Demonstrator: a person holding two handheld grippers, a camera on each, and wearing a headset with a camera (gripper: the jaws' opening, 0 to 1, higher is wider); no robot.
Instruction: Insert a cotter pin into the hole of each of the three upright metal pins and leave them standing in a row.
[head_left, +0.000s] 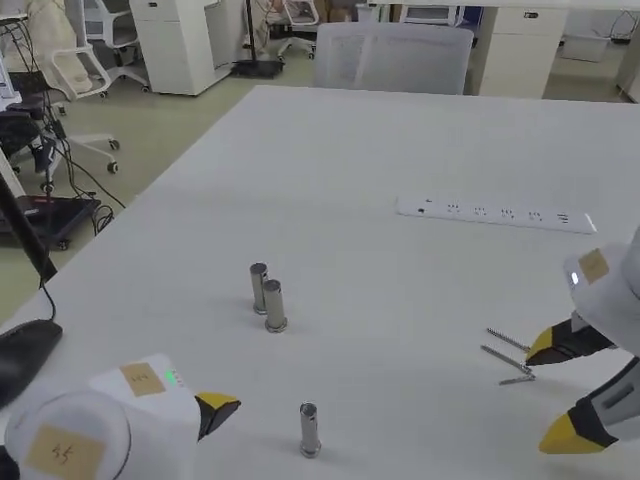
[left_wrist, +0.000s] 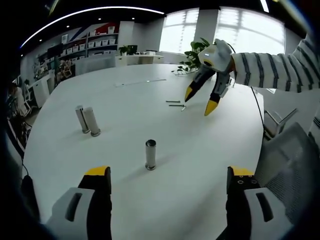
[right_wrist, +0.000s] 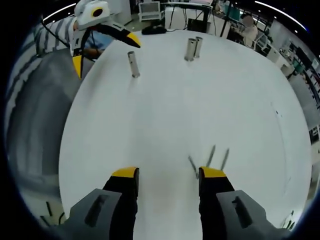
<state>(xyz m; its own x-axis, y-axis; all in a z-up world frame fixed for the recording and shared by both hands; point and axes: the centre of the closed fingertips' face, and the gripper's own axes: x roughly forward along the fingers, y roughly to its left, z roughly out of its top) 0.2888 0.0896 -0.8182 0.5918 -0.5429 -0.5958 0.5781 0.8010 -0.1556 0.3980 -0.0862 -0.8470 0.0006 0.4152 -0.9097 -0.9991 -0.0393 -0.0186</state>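
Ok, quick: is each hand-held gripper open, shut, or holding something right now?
Left hand-held gripper: open, empty.
Right hand-held gripper: open, empty, one jaw tip beside the cotter pins.

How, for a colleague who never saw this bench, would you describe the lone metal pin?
On the big white table, the power strip lies at the far side. Nearer the person, the lone pin is the closest upright metal cylinder. It stands apart, while the other two stand close together.
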